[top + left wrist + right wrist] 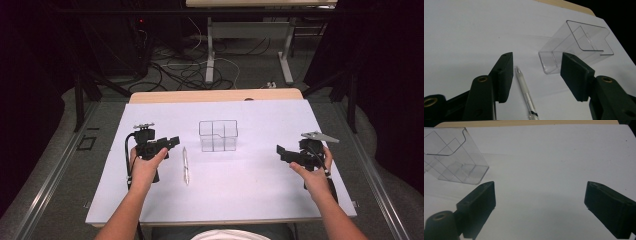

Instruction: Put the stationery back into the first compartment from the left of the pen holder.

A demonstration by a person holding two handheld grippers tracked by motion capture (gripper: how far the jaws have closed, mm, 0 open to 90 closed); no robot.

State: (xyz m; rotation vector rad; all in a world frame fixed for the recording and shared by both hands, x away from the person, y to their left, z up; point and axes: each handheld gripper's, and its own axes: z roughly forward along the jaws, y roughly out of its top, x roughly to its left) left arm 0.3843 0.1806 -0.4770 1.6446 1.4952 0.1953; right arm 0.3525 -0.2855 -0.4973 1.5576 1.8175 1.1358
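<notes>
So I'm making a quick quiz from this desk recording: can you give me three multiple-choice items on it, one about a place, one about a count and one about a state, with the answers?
1. Where does the pen lie?
A. inside the clear holder
B. flat on the white sheet, between the left gripper and the holder
C. in the right gripper

2. How many pens are on the sheet?
A. one
B. two
C. three

3. How do the jaws of the left gripper stand?
A. shut on the pen
B. shut on nothing
C. open, with nothing between them held

Answers: 1 B, the pen rests on the white sheet beside the clear holder. 2 A, a single pen shows. 3 C, its own view shows a wide gap, with the pen lying loose below.
</notes>
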